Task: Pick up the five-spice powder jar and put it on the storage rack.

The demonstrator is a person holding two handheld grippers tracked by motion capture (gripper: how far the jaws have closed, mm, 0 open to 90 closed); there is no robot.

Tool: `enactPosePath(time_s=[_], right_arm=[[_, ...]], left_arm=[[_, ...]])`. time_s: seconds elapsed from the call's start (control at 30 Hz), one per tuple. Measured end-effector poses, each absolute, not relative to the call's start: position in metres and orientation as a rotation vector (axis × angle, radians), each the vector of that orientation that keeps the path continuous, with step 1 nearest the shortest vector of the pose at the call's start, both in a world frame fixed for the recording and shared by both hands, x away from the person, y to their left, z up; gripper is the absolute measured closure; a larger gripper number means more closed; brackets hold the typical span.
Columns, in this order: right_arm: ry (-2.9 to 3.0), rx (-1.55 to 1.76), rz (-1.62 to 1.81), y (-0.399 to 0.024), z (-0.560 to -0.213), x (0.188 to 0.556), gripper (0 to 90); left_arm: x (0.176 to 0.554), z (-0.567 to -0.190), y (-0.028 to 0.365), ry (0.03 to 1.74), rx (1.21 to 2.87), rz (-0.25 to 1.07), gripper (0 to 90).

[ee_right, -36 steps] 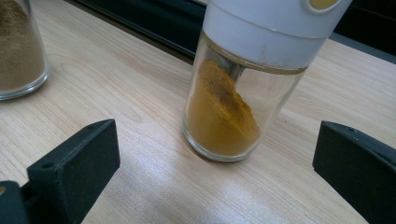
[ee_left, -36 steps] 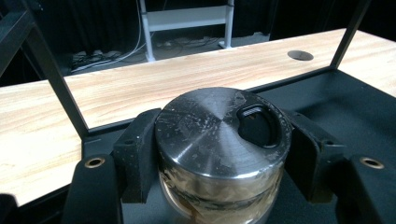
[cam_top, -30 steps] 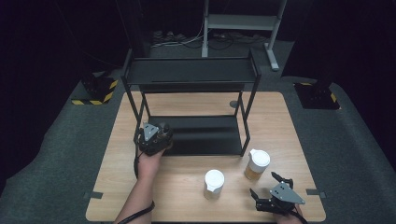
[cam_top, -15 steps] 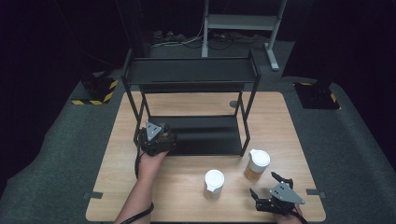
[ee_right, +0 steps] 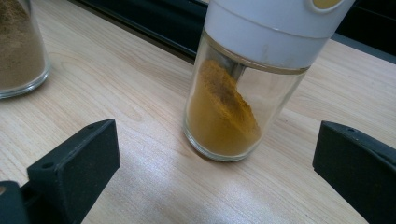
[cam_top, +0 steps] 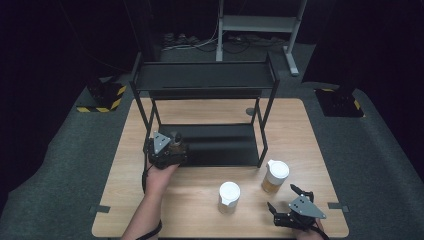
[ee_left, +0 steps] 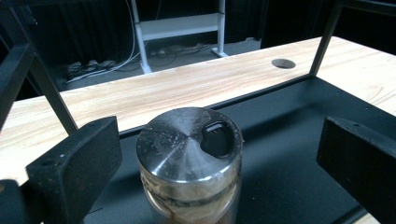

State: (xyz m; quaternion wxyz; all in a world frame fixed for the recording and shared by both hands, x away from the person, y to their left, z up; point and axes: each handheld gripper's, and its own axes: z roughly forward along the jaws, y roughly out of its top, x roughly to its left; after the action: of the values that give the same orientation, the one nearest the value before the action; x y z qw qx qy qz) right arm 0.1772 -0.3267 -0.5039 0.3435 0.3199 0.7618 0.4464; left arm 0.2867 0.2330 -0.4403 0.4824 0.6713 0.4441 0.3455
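A: The steel-lidded jar (ee_left: 189,163) stands upright on the bottom shelf of the black rack (cam_top: 215,145), near its left front corner. The left gripper (ee_left: 219,158) has just been opening; the jar is between its jaws, but both pads stand clear of the glass.

B: So it's released. I'd call this the end of a placing step: jar shelved, hand not yet drawn away.

A: Agreed. Next the left gripper needs to back straight out toward the person, keeping its jaws wide so neither clips the lid (the rack's front post (ee_left: 51,93) is close on one side).

B: And the right side?

A: The right gripper (ee_right: 215,172) is spread open at the table's (cam_top: 200,220) near right corner, holding nothing, and points at the white-capped jar of yellow powder (ee_right: 243,88). A second white-capped jar (cam_top: 229,197) stands to that one's left on the wood.

B: Probably the yellow one goes next, then. That calls for moving forward until the jaws flank the glass below the cap, then closing.
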Motion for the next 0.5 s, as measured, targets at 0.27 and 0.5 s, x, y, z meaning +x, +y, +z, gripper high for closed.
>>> enactPosePath(time_s=[0.27,0.5], right_arm=[[1.980,0.830,1.157,-0.326,-0.504,0.177,0.1],[1.980,0.831,1.156,-0.326,-0.504,0.177,0.1]], left_arm=[[0.271,-0.438,0.237,1.062,1.640,0.856,0.4],[0.255,-0.436,0.240,1.044,1.636,0.866,0.4]])
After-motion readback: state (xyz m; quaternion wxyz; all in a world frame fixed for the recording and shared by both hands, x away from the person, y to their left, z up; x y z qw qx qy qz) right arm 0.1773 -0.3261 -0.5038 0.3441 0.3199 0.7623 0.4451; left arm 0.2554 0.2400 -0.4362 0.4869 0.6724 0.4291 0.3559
